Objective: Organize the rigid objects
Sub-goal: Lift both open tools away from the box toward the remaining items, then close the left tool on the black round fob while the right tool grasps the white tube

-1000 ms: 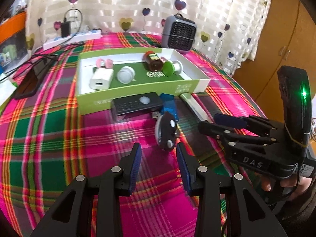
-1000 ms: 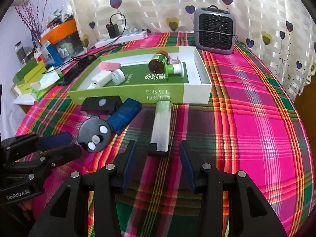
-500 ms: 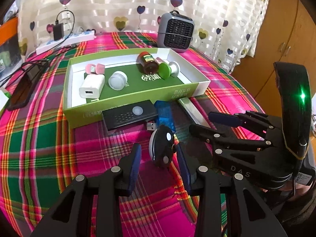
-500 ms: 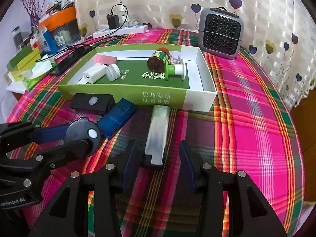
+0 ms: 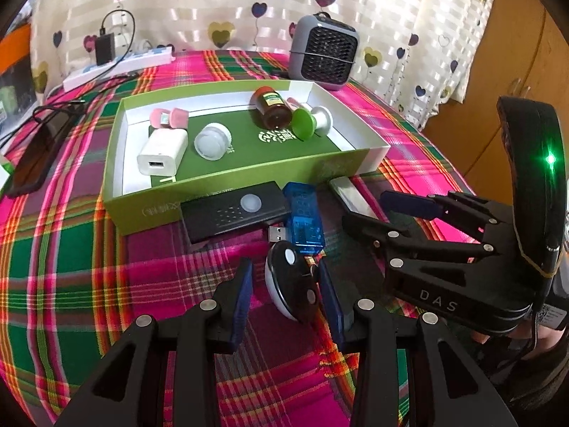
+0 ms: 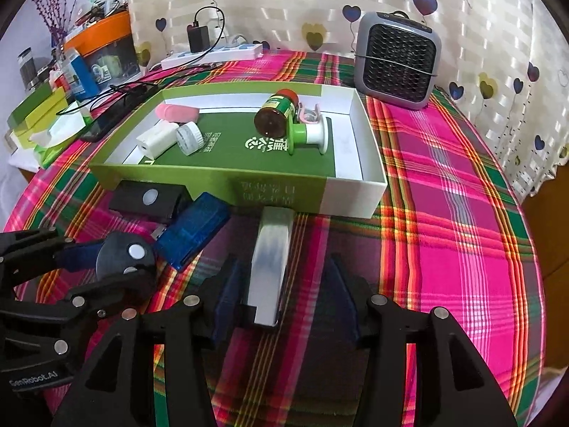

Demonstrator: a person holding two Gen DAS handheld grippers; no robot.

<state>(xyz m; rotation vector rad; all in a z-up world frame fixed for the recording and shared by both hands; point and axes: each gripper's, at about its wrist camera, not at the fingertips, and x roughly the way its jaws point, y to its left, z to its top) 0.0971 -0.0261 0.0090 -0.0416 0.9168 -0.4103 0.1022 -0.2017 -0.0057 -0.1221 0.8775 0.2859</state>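
The round black remote (image 5: 293, 281) between the left claw's (image 5: 284, 297) fingers hides its lower edge; the print on the green box (image 6: 266, 192) beyond is unreadable.

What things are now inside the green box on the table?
Inside the green box: white charger, white cap, pink clip, brown bottle, green-and-white spool. The near wall hides the floor just behind it.

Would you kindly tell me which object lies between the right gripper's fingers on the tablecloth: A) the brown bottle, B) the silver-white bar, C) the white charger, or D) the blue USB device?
B: the silver-white bar lies between the open right gripper fingers, untouched.
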